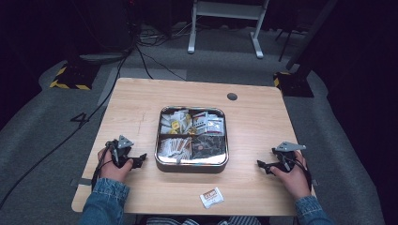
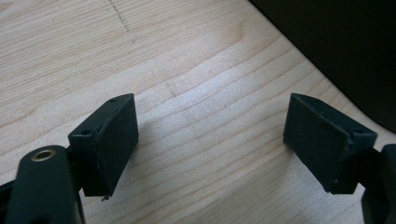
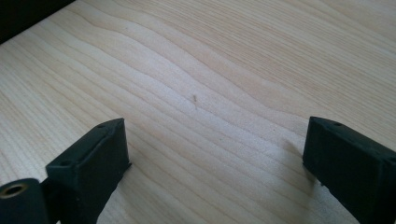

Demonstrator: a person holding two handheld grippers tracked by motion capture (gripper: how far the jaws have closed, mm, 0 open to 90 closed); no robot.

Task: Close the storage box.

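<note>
A square metal tray (image 1: 191, 165) with four compartments sits in the middle of the wooden table (image 1: 253, 122), holding several small packets. One loose white and red packet (image 1: 211, 197) lies near the table's front edge. My left gripper (image 1: 140, 161) rests on the table left of the tray, pointing toward it. In the left gripper view its pads (image 2: 114, 144) stand wide apart over bare wood. My right gripper (image 1: 261, 165) rests right of the tray, also pointing at it. Its pads (image 3: 95, 161) are spread wide in the right gripper view, with nothing between them.
A dark round grommet (image 1: 232, 96) is set in the table behind the tray. Cables (image 1: 141, 56) run across the grey floor beyond the table, and a white frame stand (image 1: 225, 28) is at the back.
</note>
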